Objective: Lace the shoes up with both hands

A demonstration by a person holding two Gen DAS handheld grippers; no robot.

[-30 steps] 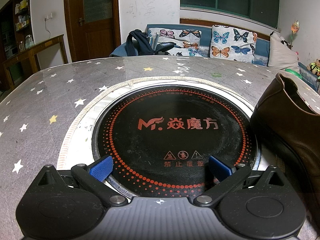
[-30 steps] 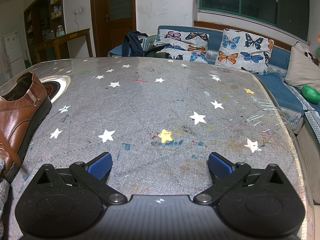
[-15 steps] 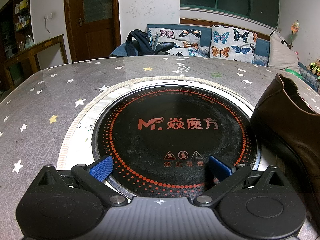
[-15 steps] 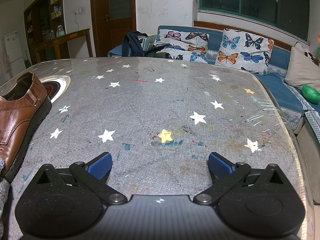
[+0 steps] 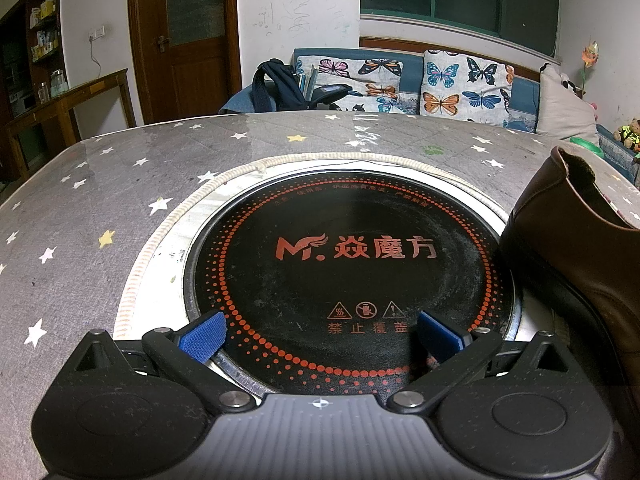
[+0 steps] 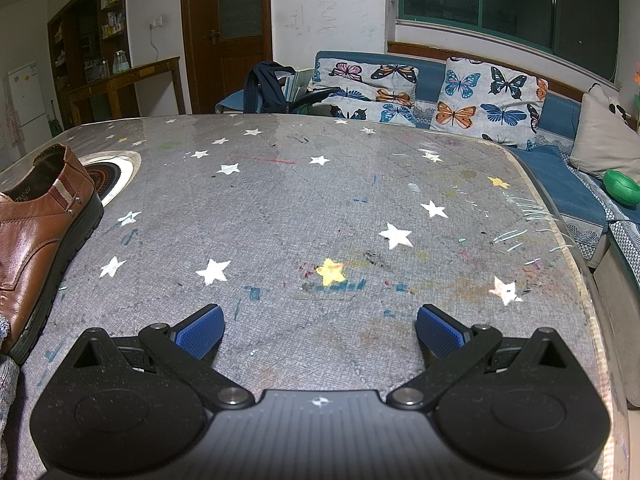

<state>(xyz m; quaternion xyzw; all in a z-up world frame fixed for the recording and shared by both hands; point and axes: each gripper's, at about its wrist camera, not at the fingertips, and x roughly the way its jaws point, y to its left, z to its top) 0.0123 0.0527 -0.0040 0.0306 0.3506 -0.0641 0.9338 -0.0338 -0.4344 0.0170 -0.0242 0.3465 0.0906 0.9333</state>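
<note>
Lacing has not started: this looks like the opening step, with both tongs parked on the bench (image 6: 304,208) and the shoe untouched. The left tongs (image 5: 320,338) are spread wide and grasp nothing; they sit at the near edge of the round hob (image 5: 352,264) set into the bench. The right tongs (image 6: 320,332) are likewise spread and empty, over bare star-printed cloth.

The shoe (image 6: 36,236), brown leather with a dark sole, stands upright between the two. In the left view it fills the right edge (image 5: 576,248), heel end far, just beside the hob rim. In the right view it lies at the far left, well apart from the tongs. No lace or eyelet shows in either view; the shoe's front is cut off by the frame edges, so I cannot tell how the laces lie.

The next move, as I judge it, calls for both tongs to turn inward toward the shoe's near front, find the lace ends, and pinch one each. Thin cord will need a precise, full closing.
</note>
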